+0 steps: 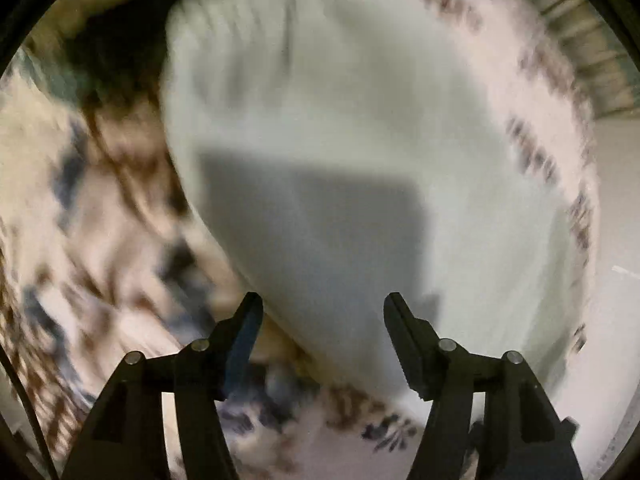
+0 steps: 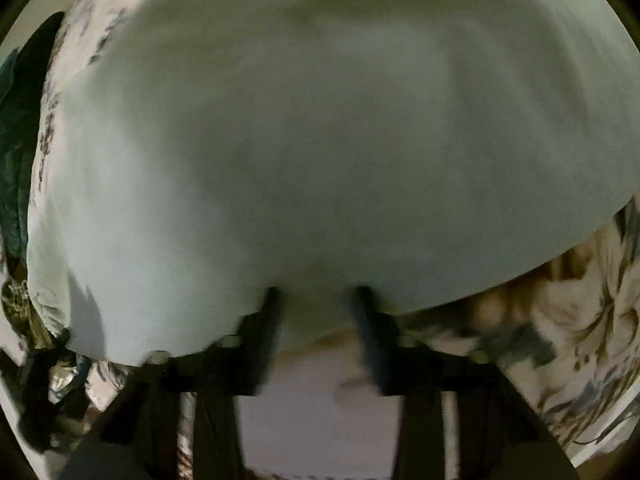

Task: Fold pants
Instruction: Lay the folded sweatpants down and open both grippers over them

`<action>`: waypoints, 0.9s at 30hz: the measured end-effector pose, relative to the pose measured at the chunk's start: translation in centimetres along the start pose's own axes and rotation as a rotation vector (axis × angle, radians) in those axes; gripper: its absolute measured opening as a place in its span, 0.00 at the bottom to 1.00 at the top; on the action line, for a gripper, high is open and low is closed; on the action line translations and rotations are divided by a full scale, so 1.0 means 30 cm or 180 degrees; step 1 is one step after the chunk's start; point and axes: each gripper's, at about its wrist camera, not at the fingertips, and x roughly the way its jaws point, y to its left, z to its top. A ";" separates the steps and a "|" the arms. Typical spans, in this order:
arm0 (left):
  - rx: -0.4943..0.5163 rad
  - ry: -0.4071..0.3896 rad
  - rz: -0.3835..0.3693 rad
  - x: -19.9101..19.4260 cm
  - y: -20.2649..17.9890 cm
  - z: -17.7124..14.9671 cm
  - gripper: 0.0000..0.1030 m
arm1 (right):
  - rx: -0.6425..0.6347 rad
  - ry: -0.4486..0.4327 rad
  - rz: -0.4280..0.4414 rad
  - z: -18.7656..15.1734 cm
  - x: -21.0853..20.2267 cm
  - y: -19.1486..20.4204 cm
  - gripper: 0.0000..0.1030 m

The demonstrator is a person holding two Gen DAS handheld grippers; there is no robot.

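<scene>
Pale green pants (image 1: 360, 140) lie spread over a floral bedspread (image 1: 80, 220); both views are motion-blurred. Left gripper (image 1: 323, 304): jaws apart, poised over the near edge of the pants, with the cloth's edge running between them but neither finger pressing it; the gripper's shadow falls on the fabric. Right gripper (image 2: 316, 300): jaws narrower, their tips at the near hem of the pants (image 2: 320, 140), a fold of cloth between them; whether the pads clamp it cannot be told through the blur.

Floral-print bedspread (image 1: 80, 216), dim indoor light, pale wall (image 1: 616, 200) beyond
</scene>
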 end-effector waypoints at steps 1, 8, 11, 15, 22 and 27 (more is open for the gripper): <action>-0.0091 0.0069 -0.0061 0.009 -0.008 -0.018 0.59 | -0.0022 0.0033 0.0052 0.008 -0.017 0.000 0.35; 0.0528 -0.0221 -0.0258 -0.043 -0.379 -0.021 0.69 | -0.0529 -0.0476 0.0656 0.197 -0.227 0.169 0.35; 0.0853 -0.0251 -0.0289 0.040 -0.576 0.083 0.69 | -0.0765 -0.0568 0.0765 0.361 -0.180 0.279 0.26; 0.1030 -0.0073 -0.0052 0.195 -0.694 0.233 0.69 | -0.0915 -0.0439 0.0497 0.540 -0.056 0.366 0.03; 0.0896 0.0110 -0.0111 0.194 -0.613 0.251 0.69 | -0.0750 -0.0381 0.0559 0.606 0.007 0.266 0.00; 0.0841 -0.0048 -0.0277 -0.009 -0.527 0.165 0.69 | -0.0832 -0.0245 0.0551 0.584 -0.046 0.308 0.11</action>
